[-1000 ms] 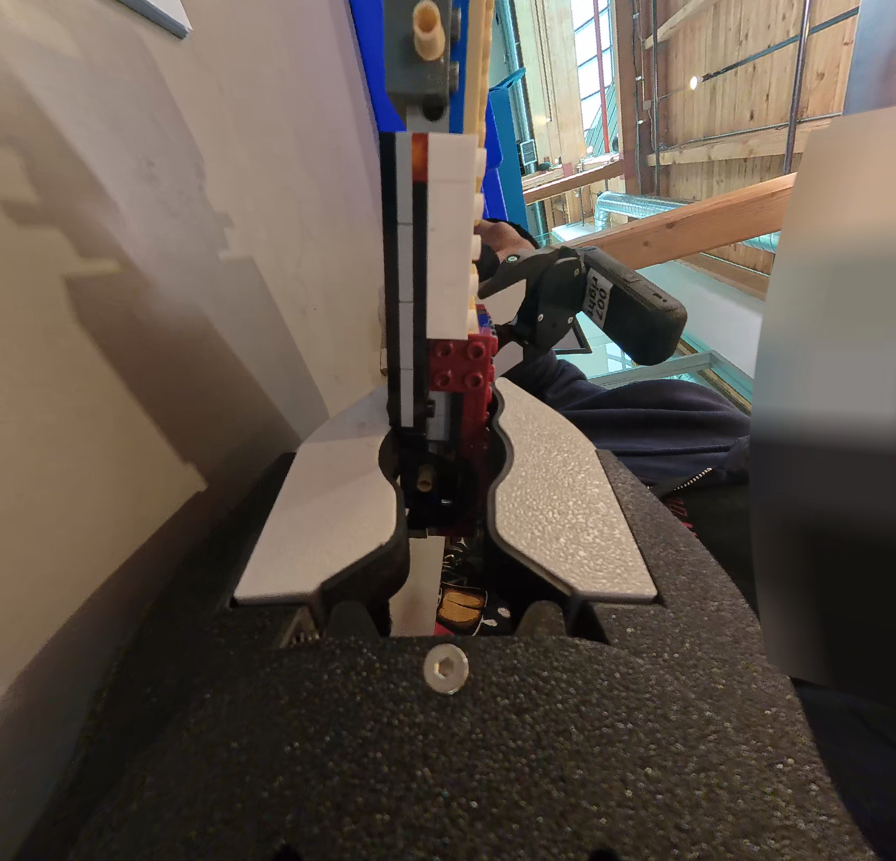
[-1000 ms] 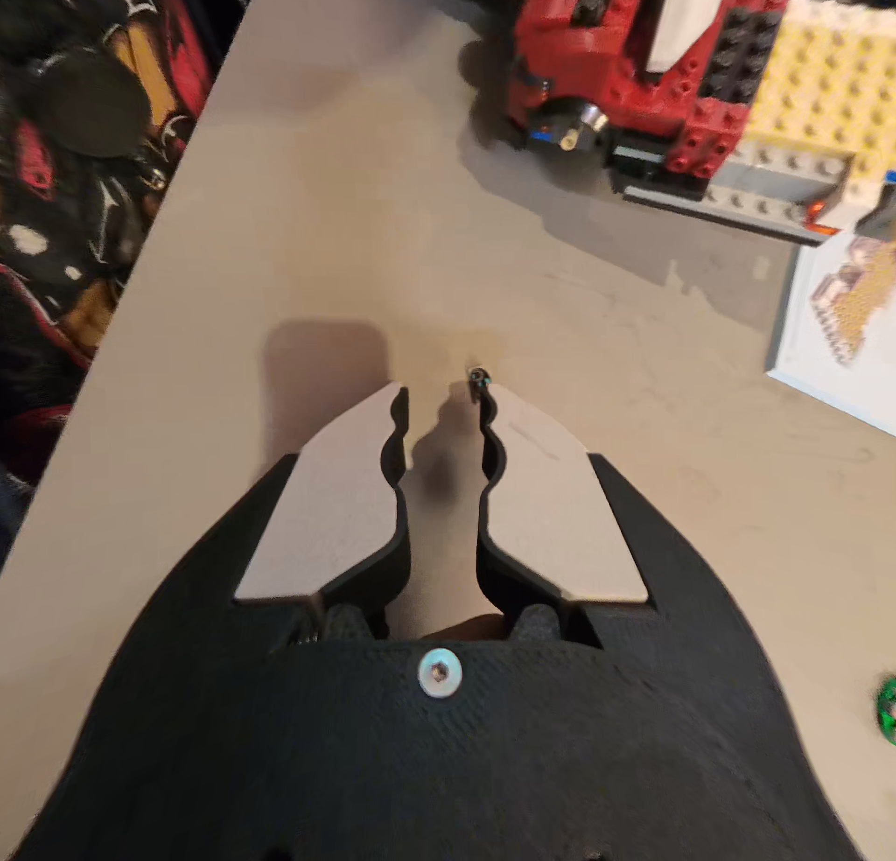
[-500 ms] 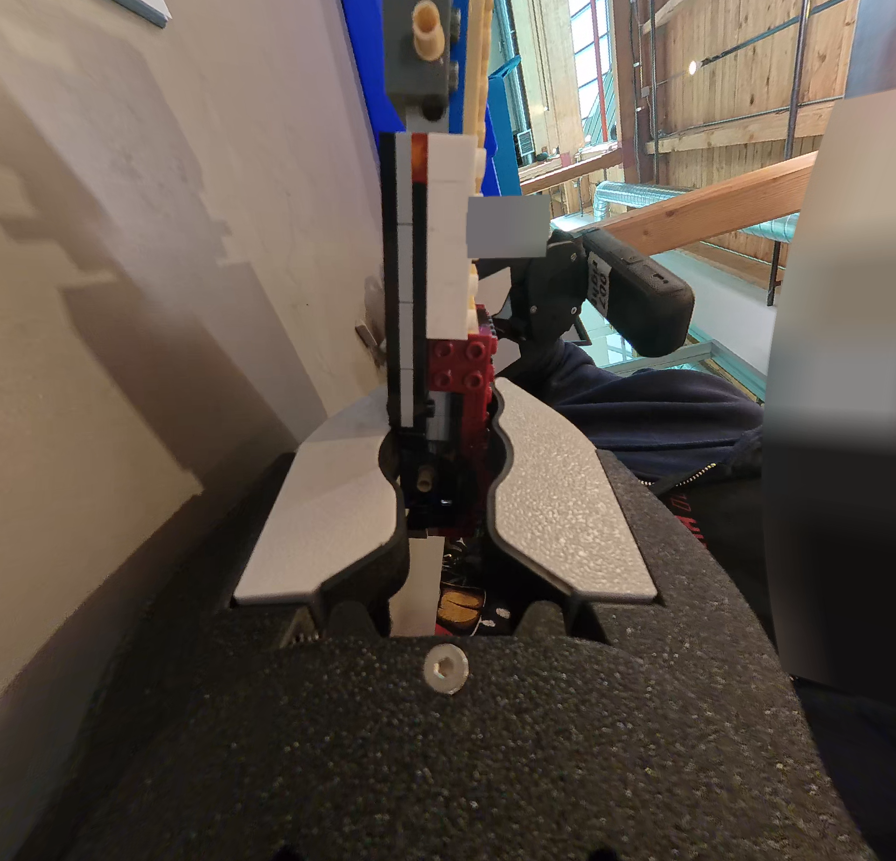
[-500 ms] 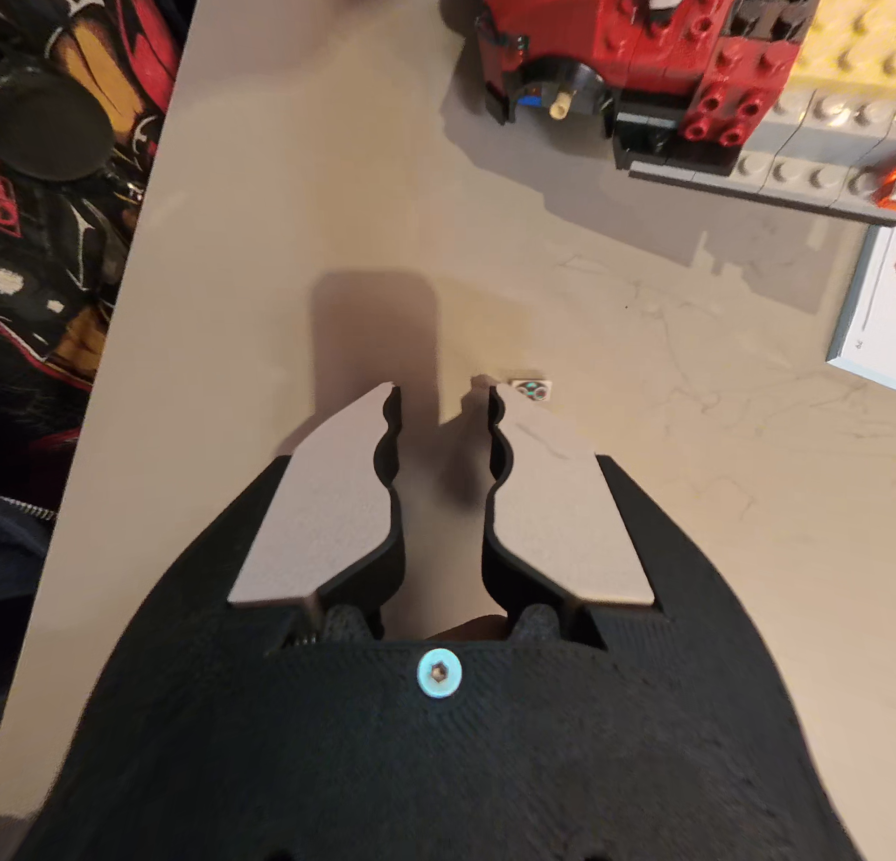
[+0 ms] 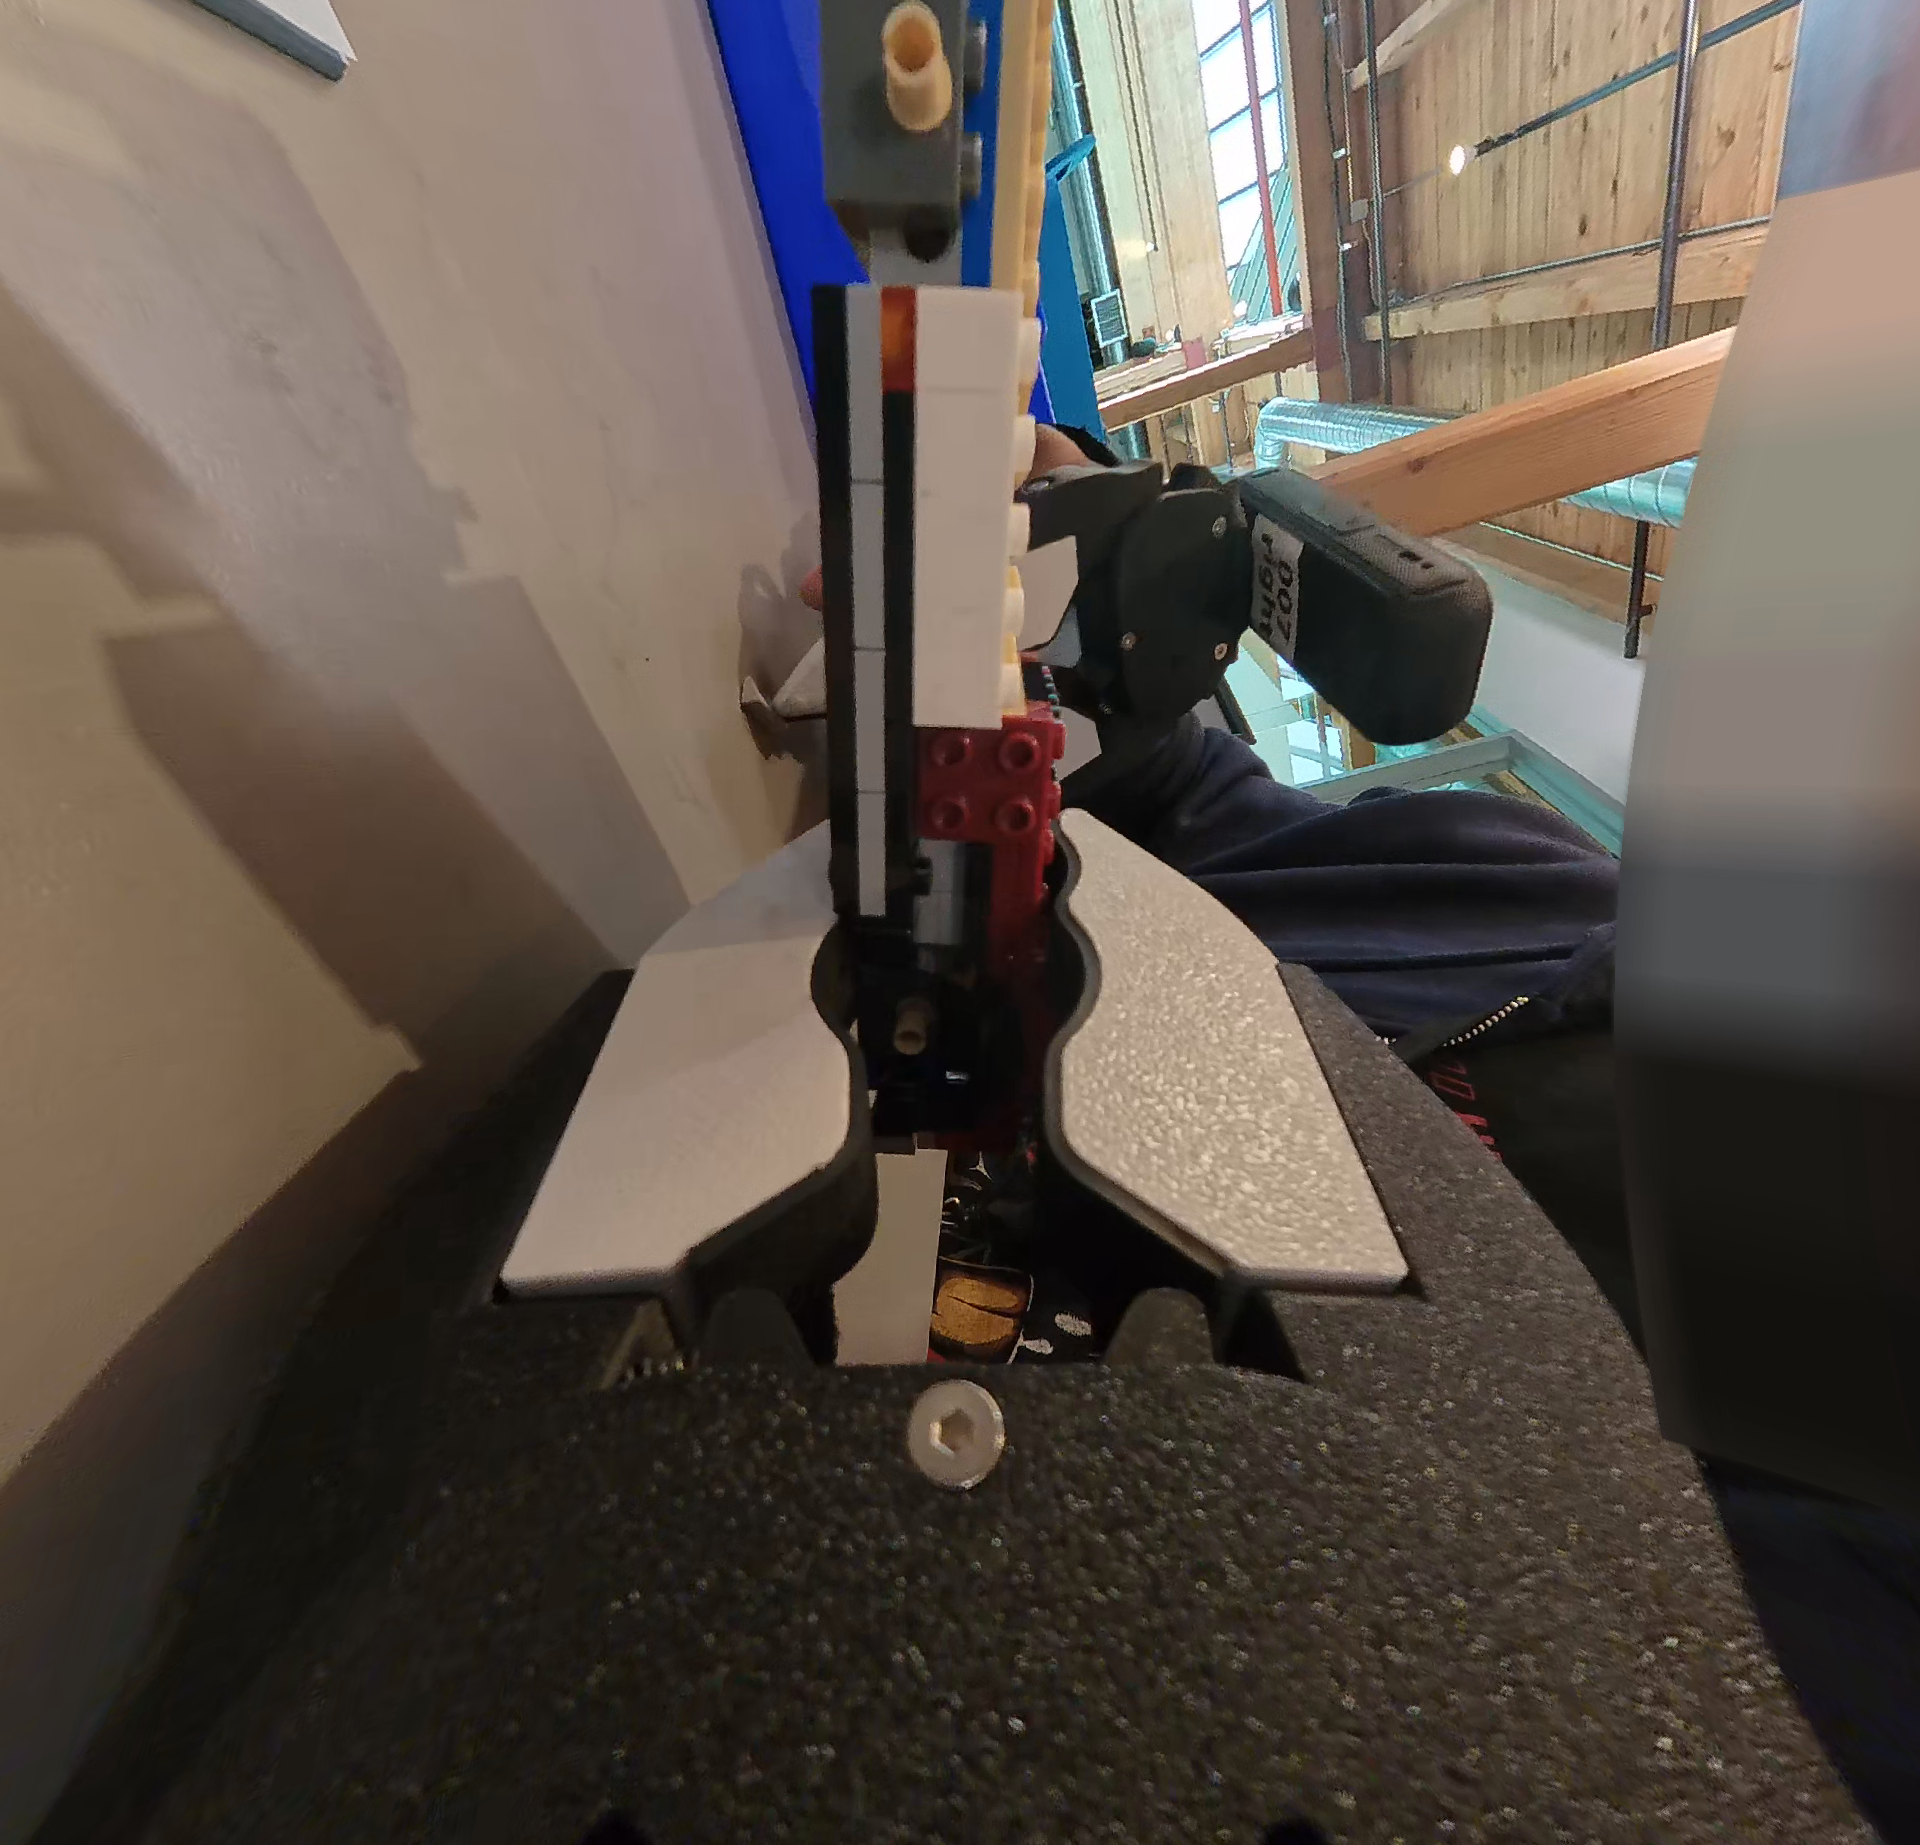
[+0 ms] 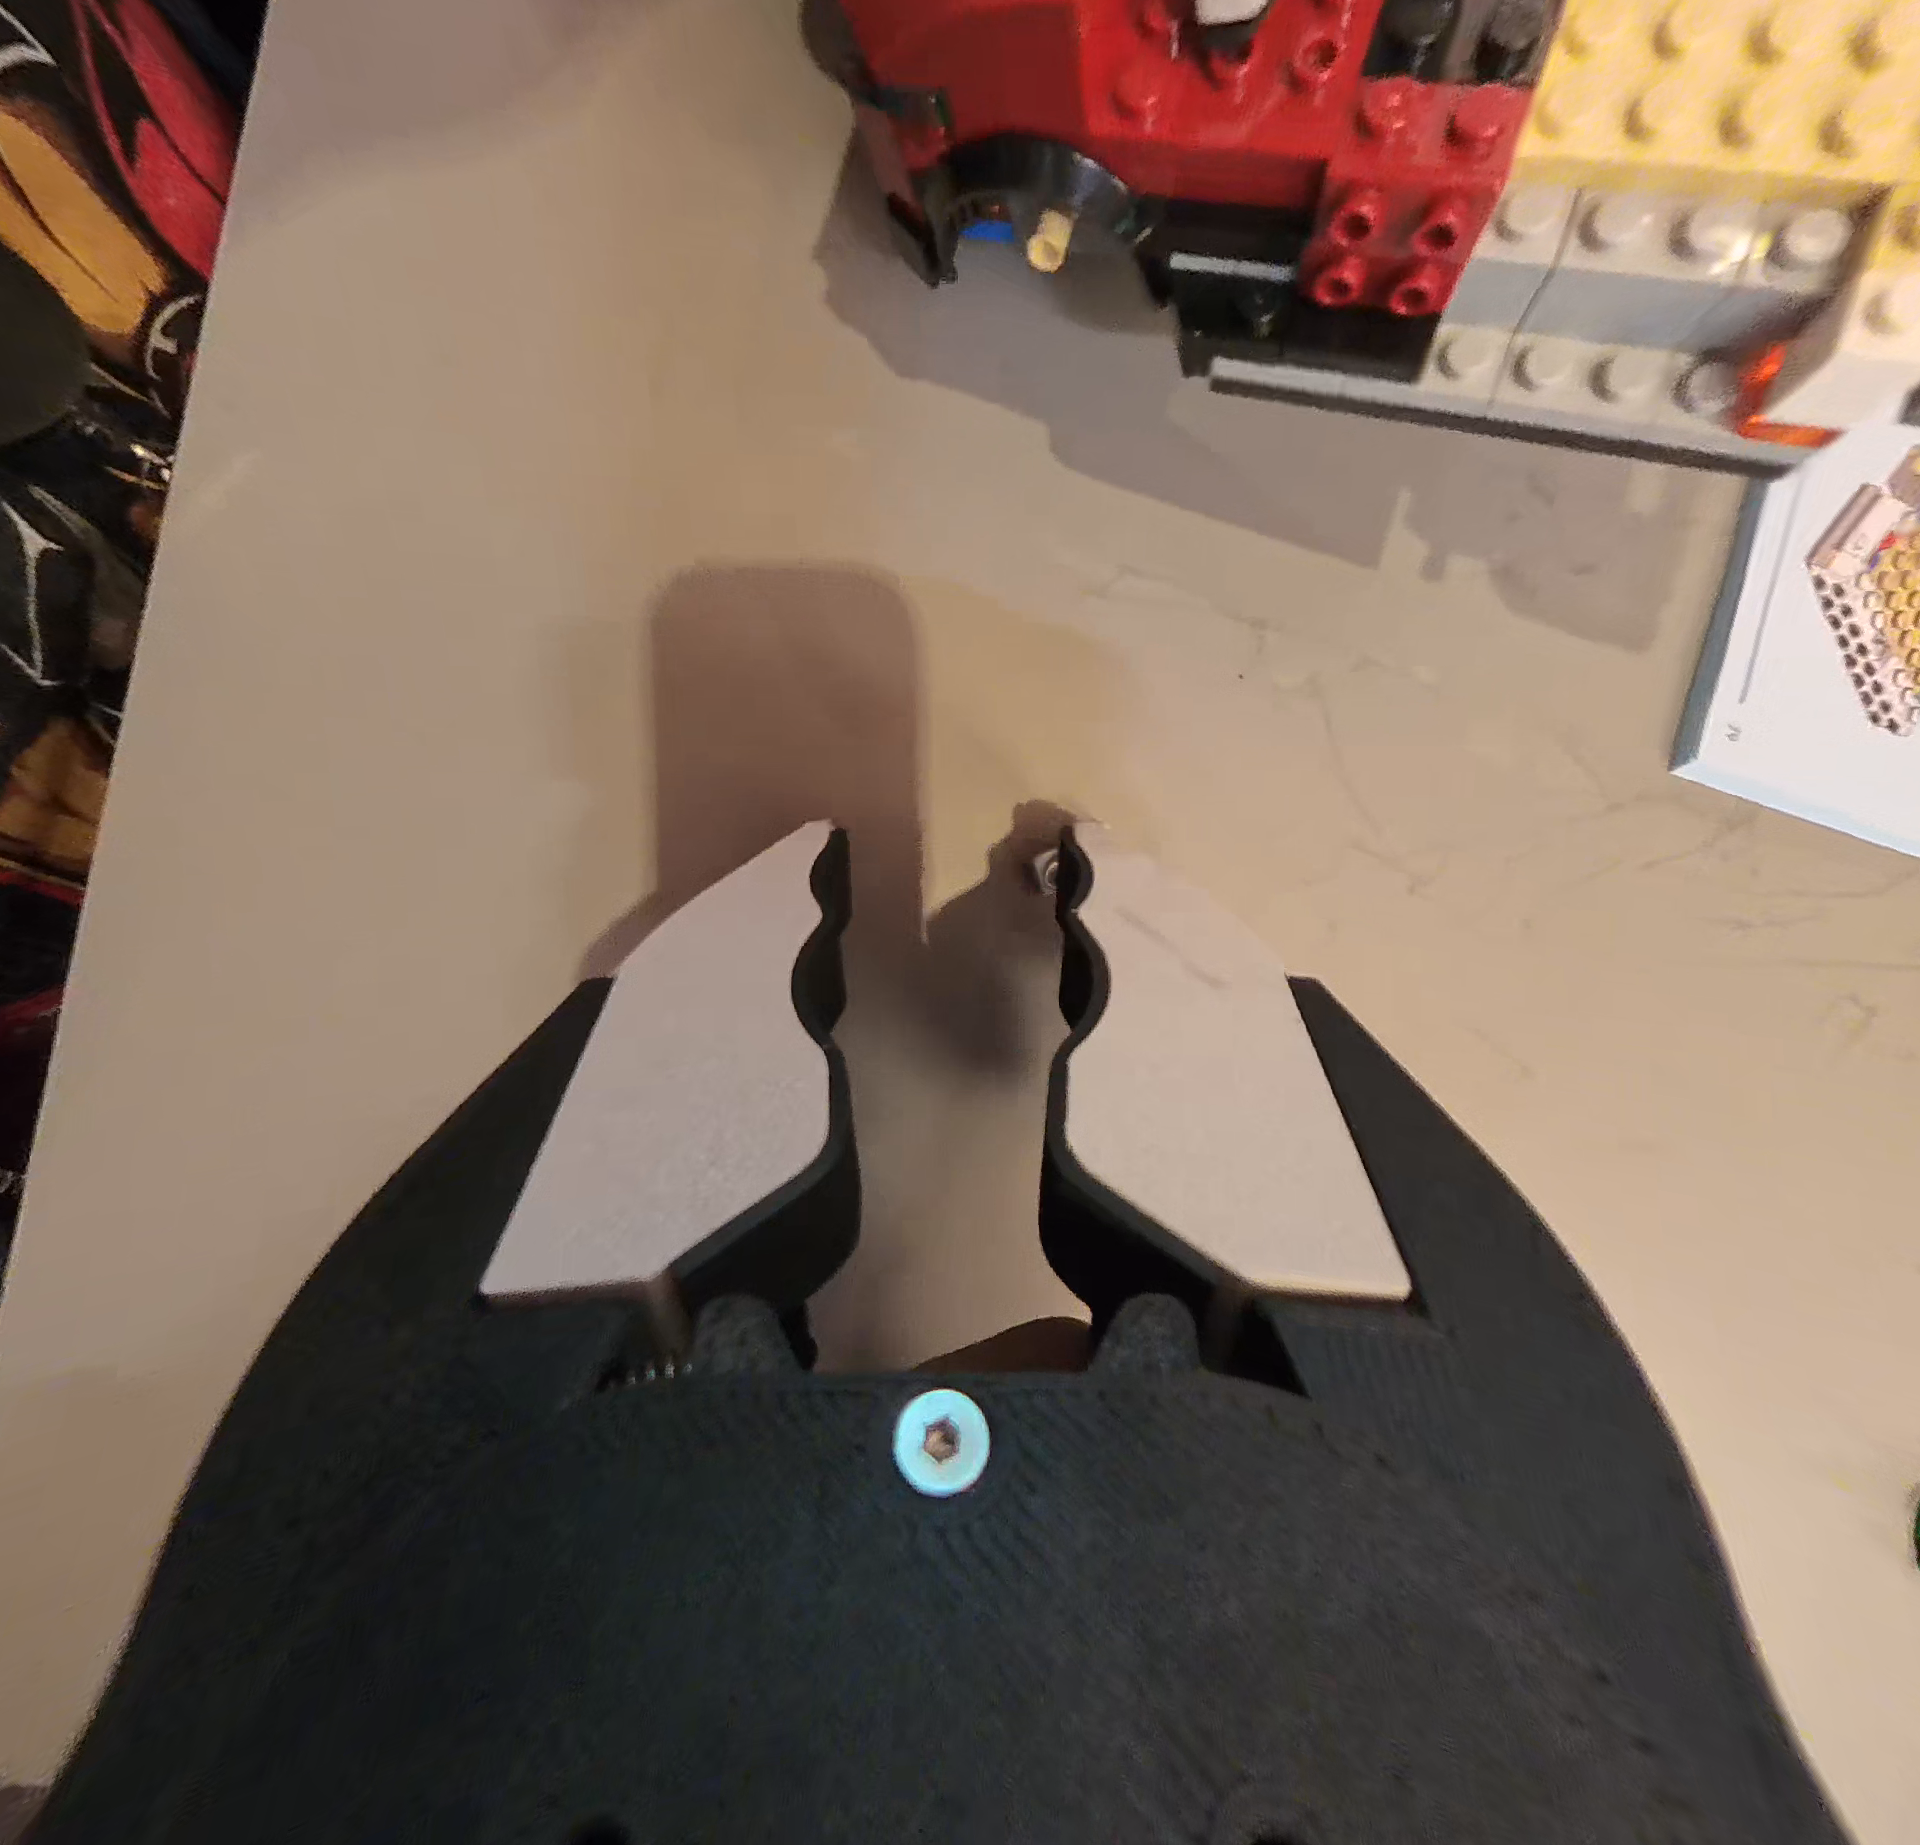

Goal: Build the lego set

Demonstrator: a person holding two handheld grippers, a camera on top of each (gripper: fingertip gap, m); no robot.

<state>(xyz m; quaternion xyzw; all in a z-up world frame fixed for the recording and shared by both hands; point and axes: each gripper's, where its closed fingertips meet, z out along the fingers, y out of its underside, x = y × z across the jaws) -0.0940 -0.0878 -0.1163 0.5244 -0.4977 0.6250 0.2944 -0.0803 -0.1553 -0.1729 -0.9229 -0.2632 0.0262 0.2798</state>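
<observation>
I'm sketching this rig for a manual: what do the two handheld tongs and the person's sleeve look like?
Both the left tongs and right tongs have a grainy black plastic body with a silver hex screw at the centre. Flat grey plates top two fingers with wavy black inner edges. The sleeve is dark navy.

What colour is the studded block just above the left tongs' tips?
Dark red block, clearest in the left wrist view.

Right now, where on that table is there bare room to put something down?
The widest bare patch of the beige table lies between its left edge, the brick model and the open right gripper. It is crowded top right: model, booklet, and a tiny piece by the right fingertip.
</observation>
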